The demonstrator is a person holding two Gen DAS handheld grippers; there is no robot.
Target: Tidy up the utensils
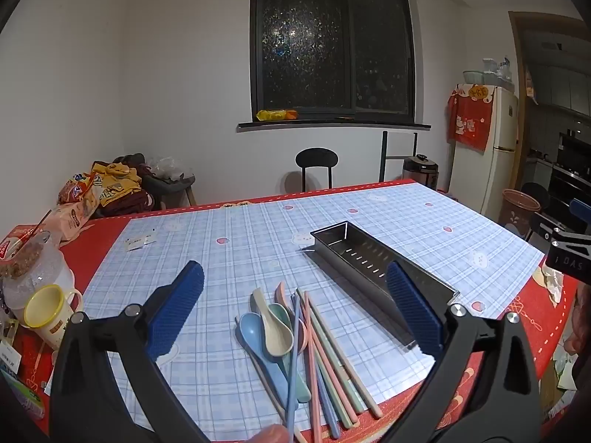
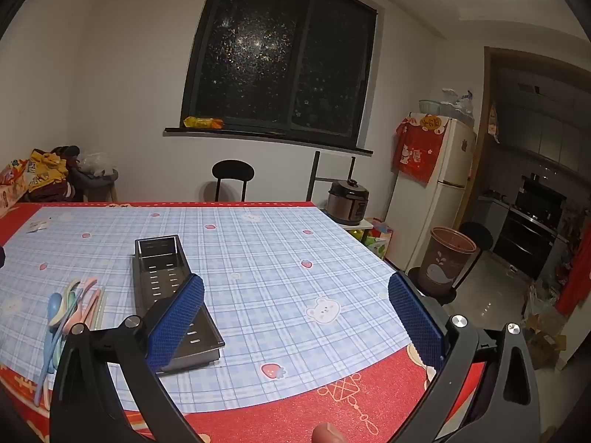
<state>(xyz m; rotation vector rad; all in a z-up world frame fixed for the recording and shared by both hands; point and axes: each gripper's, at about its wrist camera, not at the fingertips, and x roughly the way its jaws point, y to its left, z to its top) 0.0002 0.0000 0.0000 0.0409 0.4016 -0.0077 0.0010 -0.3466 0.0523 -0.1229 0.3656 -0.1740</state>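
The near end of the steel tray [image 1: 373,262] disappears behind a blue pad of the left tongs [image 1: 295,299]; in the right wrist view a pad of the right tongs [image 2: 295,306] covers part of its middle. The chopsticks [image 1: 325,350] overlie the spoons [image 1: 269,325], whose handles cannot be counted. The same pile [image 2: 70,310] is partly masked by the tongs' black arm. A fingertip [image 2: 327,433] is cut off by the bottom edge. Print on the paper scrap [image 1: 138,241] on the bench [image 1: 229,243] is too small to read.

Blue-plaid tablecloth [image 1: 258,243]; pastel spoons [image 1: 269,325], chopsticks [image 1: 332,361]; seemingly steel-grey tray [image 1: 369,254].
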